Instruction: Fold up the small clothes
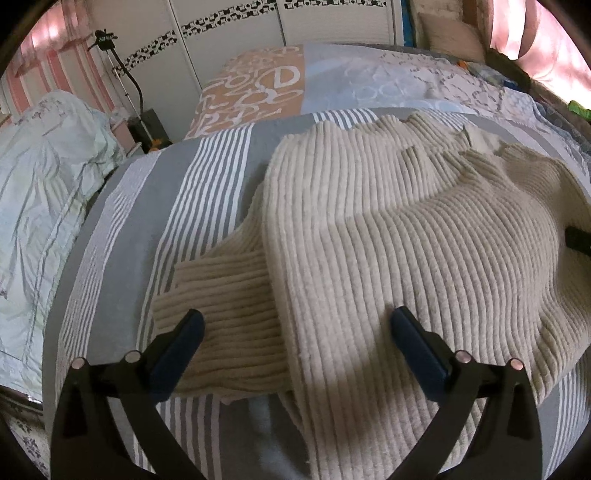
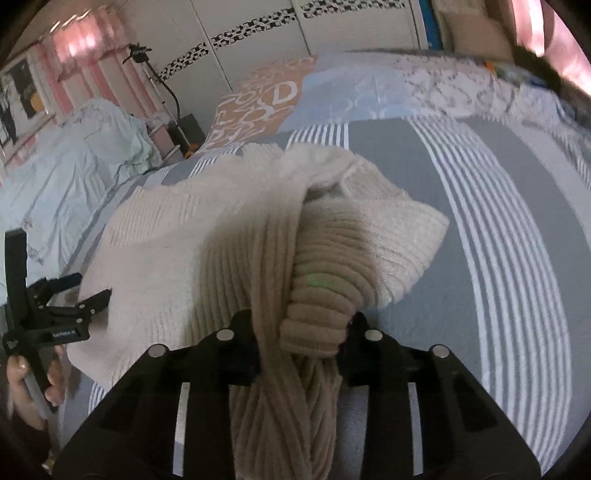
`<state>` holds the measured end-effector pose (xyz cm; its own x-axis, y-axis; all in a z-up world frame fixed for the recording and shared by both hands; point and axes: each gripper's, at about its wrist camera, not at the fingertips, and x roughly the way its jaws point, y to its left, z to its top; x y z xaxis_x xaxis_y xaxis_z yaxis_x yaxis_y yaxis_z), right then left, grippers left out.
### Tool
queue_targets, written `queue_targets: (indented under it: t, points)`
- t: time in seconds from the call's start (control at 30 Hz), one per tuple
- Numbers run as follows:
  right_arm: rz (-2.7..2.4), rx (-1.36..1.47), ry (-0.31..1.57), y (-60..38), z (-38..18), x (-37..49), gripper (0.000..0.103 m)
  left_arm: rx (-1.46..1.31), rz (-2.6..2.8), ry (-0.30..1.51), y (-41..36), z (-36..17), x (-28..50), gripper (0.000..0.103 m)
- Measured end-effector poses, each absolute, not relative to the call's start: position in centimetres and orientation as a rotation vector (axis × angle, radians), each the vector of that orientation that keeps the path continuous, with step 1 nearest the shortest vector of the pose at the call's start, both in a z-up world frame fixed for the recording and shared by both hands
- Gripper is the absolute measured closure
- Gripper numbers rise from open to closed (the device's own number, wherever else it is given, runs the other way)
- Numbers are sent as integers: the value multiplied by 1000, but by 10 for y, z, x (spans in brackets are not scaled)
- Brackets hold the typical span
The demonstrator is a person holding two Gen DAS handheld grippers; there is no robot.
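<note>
a: where is the sweater (image 1: 388, 229) seen?

b: in the left wrist view it is spread over the middle and right of the frame, on a grey and white striped cover (image 1: 207, 192) on the bed. one ribbed sleeve (image 1: 229, 314) is stretched out toward the lower left of the frame, flat on the cover.

a: and the left tool (image 1: 297, 328)?

b: its fingers are held wide apart at the bottom of the frame, with nothing gripped. the left finger (image 1: 184, 336) is seen over the sleeve, the right one over the body of the sweater. whether the tips touch the knit cannot be told.

a: what is shown in the right wrist view?

b: the right tool (image 2: 299, 332) is closed on a bunched fold of the sweater (image 2: 184, 240) at the lower centre of the frame. the knit is gathered into a thick roll between the fingers and hangs down below them. the part beyond the tool is raised off the cover (image 2: 498, 221), and a lighter inner side is turned up at the centre.

a: is the other tool seen there?

b: yes, at the left edge of the frame the left tool (image 2: 88, 290) is seen, held by a hand (image 2: 22, 384), its tips at the edge of the sweater.

a: anything else around the bed?

b: a patterned quilt (image 1: 332, 81) is laid across the top of the frame beyond the striped cover, and a pale sheet (image 1: 48, 177) is crumpled at the left. a black stand (image 1: 125, 81) is set in the upper left, before white doors (image 1: 229, 33).
</note>
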<state>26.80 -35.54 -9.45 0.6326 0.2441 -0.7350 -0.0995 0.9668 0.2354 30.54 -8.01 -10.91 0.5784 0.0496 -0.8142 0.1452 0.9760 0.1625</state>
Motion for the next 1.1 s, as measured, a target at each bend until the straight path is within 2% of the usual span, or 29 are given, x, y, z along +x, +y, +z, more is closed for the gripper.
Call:
queue_targets:
  t: [0.47,0.67,0.9,1.1]
  points:
    - [132,-139,781,-272,-40,258,75,227,-98,947,-75,-110,305,1]
    - [180,-218,759,-212,-21,265,76,207,-132,926,-27,-82,292,1]
    - [309,-408,780,-104,-37,269,77,203,-64,933,52,-82,292,1]
    - [400,-384,855,-54,-77,273,77,125,-51,926,91,-79,284,2]
